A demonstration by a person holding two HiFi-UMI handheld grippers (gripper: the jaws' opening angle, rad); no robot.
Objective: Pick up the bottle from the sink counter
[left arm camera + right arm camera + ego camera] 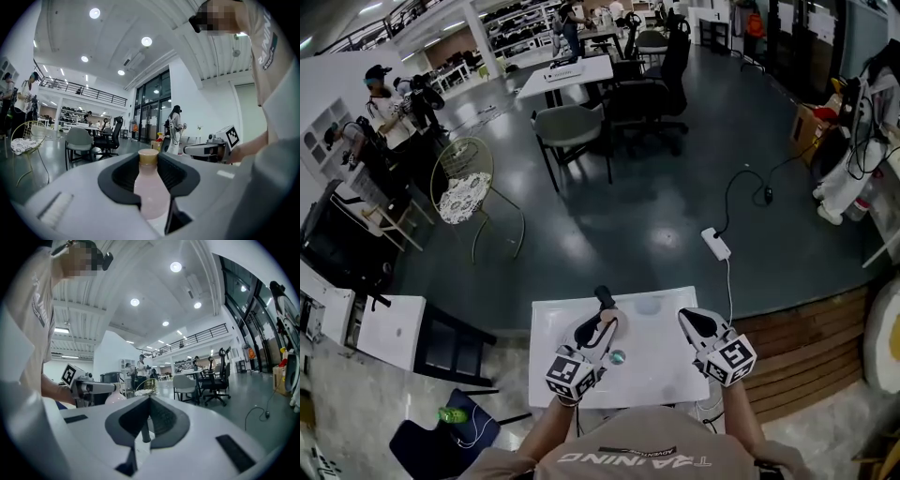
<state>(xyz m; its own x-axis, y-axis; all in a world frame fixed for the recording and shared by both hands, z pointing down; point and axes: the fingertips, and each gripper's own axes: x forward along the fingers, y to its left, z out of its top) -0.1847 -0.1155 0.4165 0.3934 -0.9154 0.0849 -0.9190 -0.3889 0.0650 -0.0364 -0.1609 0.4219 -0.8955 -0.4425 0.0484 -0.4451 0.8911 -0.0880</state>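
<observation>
My left tongs (149,164) are set wide and level around the bottle (151,192) at the near left of the white counter (661,375). The pads appear to bear on its pink body below the cap, a low hold I judge suited to lifting it upright. My right tongs (150,401) are closed on nothing and held apart to the right, leaving the lift unobstructed.

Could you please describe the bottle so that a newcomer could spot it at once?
Find the white counter directly in front of the person in the head view. Over its left half, the left gripper has the bottle between its jaws. It is the only bottle there, pale pink with a tan cap.
</observation>
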